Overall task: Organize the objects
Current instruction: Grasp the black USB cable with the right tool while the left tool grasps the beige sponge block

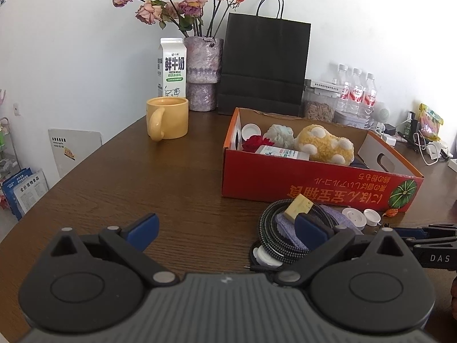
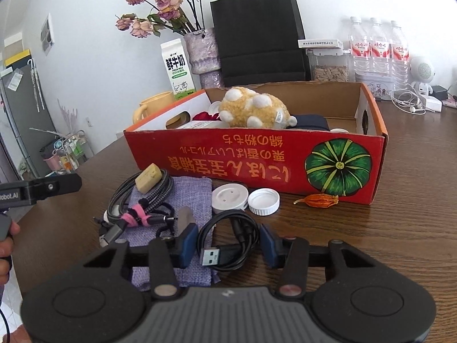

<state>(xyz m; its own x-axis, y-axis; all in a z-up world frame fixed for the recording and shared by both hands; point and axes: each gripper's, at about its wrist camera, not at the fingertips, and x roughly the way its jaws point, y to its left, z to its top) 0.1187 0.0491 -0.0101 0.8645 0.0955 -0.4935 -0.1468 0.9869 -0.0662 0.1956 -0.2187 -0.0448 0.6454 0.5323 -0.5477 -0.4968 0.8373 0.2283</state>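
Closing right gripper [image 2: 228,250] on the black cable [image 2: 225,243]; pad contact unclear.
Keep the whole coil between the pads before lifting to the box [image 2: 257,165]; left gripper [image 1: 225,227] is open, empty.

the milk carton [image 1: 172,68] at upper centre reads "鲜牛奶" and "fresh milk", the red box [image 2: 257,165] in mid frame carries upside-down japanese lettering beside a green pumpkin picture, and gripper housings at the frame edges read "das" [image 1: 440,258] and "robot.ai" [image 2: 8,196].
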